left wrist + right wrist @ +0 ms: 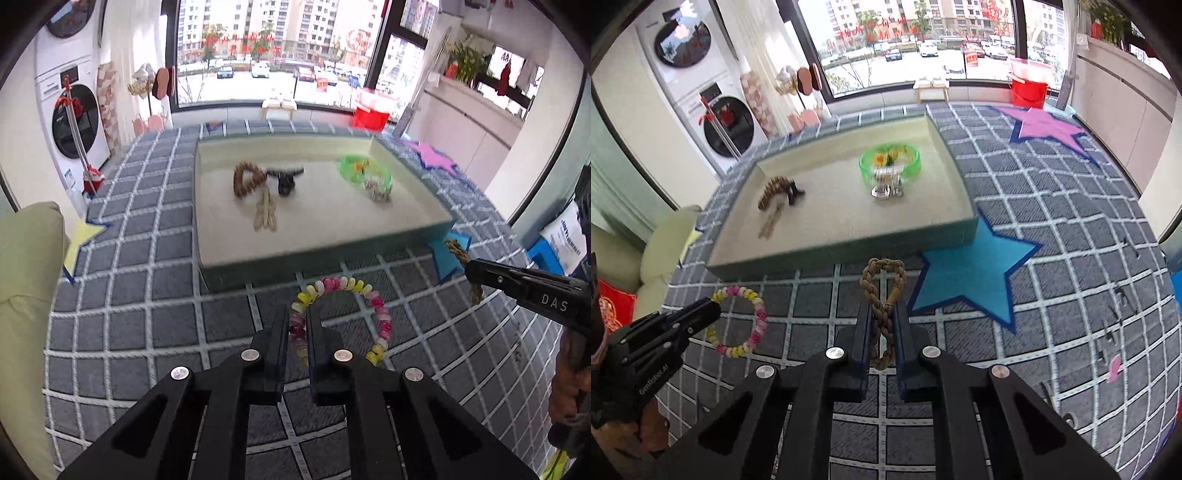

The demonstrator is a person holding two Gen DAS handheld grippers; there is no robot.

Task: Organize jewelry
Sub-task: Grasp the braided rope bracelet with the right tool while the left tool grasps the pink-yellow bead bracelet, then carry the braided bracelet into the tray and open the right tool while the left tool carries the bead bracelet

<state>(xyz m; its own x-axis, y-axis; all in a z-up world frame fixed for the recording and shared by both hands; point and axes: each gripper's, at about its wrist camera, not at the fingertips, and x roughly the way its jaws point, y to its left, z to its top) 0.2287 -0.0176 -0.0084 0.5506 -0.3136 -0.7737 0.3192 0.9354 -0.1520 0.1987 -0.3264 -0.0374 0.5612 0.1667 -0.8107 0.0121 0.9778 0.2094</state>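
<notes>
The tray on the checked carpet holds a green bangle, brown beads and dark pieces. Before it, the left gripper clamps the pink-yellow bead bracelet; the right gripper grips the braided rope bracelet.

Bright daylight floods in through the window at the far side, and the street outside looks washed out. Shadows on the carpet are soft and faint. The tray and its contents are smeared with motion blur. Fisheye distortion bends the carpet grid, and dark vignetting fills the corners.
</notes>
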